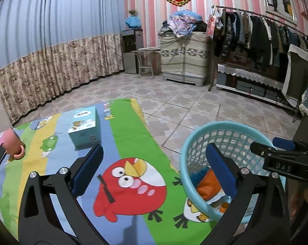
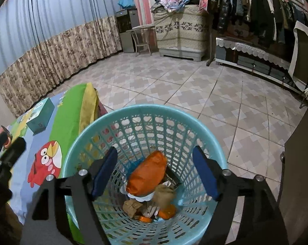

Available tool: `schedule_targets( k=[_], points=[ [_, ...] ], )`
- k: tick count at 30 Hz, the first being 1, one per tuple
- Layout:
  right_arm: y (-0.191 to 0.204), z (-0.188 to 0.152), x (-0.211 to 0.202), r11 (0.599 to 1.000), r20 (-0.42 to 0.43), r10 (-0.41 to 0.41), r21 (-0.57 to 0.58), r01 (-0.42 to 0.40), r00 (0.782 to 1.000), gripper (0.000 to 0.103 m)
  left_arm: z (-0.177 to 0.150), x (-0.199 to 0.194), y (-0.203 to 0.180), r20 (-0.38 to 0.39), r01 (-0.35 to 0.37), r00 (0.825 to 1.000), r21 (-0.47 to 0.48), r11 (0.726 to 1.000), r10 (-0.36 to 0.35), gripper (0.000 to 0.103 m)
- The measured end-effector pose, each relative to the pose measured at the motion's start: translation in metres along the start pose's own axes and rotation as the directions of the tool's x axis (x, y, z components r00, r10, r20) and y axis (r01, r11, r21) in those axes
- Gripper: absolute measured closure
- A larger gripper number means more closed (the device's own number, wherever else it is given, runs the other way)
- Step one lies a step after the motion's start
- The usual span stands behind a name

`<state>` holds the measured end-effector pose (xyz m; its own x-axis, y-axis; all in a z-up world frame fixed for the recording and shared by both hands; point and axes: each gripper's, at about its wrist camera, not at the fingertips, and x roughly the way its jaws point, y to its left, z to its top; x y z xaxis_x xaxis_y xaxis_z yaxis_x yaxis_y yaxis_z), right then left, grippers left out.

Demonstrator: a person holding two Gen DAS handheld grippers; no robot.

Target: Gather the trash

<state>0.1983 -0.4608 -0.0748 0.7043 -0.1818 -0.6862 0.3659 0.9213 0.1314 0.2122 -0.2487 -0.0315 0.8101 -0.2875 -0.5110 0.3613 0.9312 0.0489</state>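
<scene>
Right gripper [image 2: 154, 171] hovers spread-jawed over basket [image 2: 121, 114].

one basket [image 2: 121, 114], one orange wrapper [image 2: 147, 175], one box [image 1: 85, 127]

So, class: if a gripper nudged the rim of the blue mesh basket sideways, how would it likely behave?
The basket is probably light: thin perforated plastic holding only an orange wrapper and paper scraps. It narrows toward its base, so a rim push may tip it. On the tiled floor it might slide instead.

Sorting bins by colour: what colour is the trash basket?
Light blue basket with lattice walls, clearest in the right wrist view.
</scene>
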Motion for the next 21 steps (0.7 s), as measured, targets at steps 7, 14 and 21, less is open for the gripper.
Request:
schedule_targets(
  k=[7,14,21],
  points=[
    [0.003,-0.001,0.000,1.000,0.000,-0.014,0.001,0.014,1.000,0.010,0.000,-0.017,0.021,0.003,-0.031,0.999,-0.025,0.999,0.031,0.006],
    [0.010,0.003,-0.018,1.000,0.039,-0.006,0.022,0.005,0.999,0.004,0.000,-0.049,0.046,0.008,-0.072,0.997,-0.031,0.997,0.073,0.005],
    [0.038,-0.001,-0.046,0.998,0.094,0.065,-0.004,-0.065,0.993,0.004,-0.011,-0.083,0.066,0.021,-0.121,0.992,-0.039,0.992,0.122,0.005]
  ],
)
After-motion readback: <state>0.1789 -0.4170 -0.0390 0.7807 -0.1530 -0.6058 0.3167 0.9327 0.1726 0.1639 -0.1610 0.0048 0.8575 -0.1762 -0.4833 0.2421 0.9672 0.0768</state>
